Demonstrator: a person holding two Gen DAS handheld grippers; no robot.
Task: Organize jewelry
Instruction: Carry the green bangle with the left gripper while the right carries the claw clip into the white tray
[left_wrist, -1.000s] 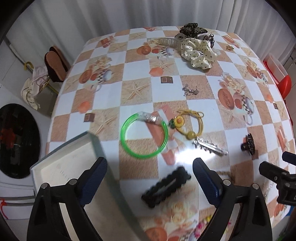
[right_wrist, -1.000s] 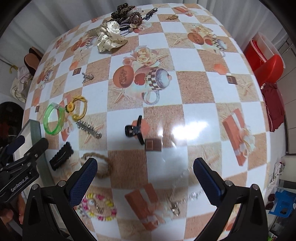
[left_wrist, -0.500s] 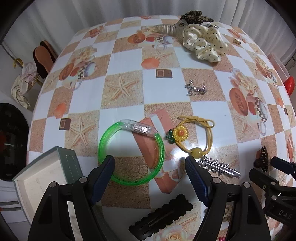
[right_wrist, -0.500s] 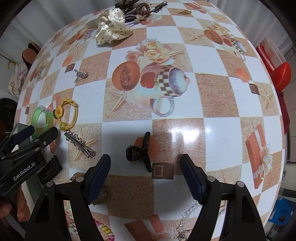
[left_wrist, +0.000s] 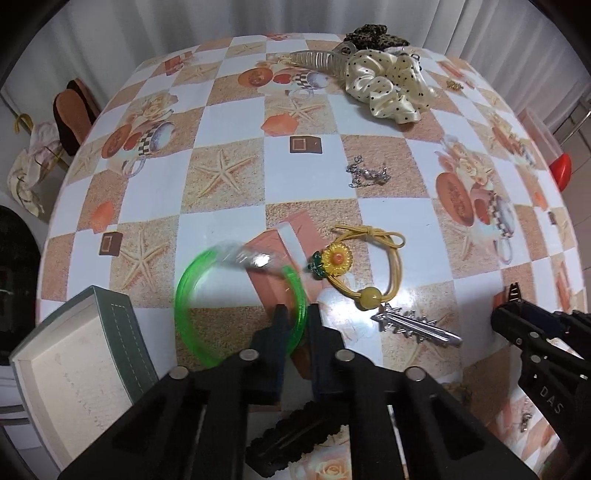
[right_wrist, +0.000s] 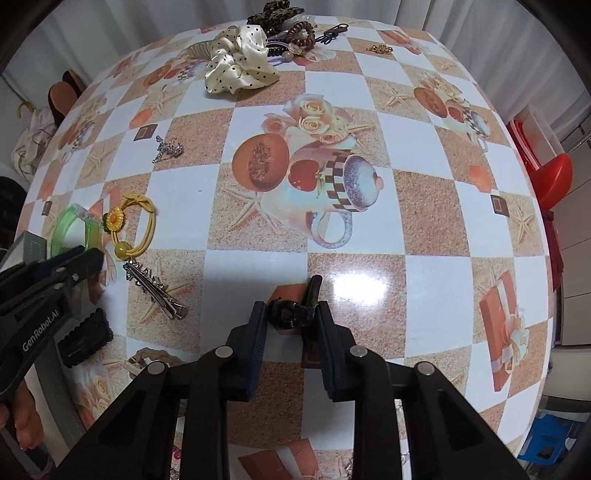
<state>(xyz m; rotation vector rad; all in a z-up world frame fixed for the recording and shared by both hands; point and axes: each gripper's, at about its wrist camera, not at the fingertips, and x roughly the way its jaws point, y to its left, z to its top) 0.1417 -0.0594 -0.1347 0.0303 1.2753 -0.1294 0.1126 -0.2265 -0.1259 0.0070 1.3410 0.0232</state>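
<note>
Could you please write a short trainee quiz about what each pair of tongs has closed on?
1. True or false: the left tongs are shut on the green bangle.
2. What do the right tongs grip? A) silver hair clip B) black claw clip C) cream scrunchie
3. Fill in: the yellow hair tie carries a ____ charm.

Key: 1 true; 2 B, the black claw clip; 3 sunflower.
</note>
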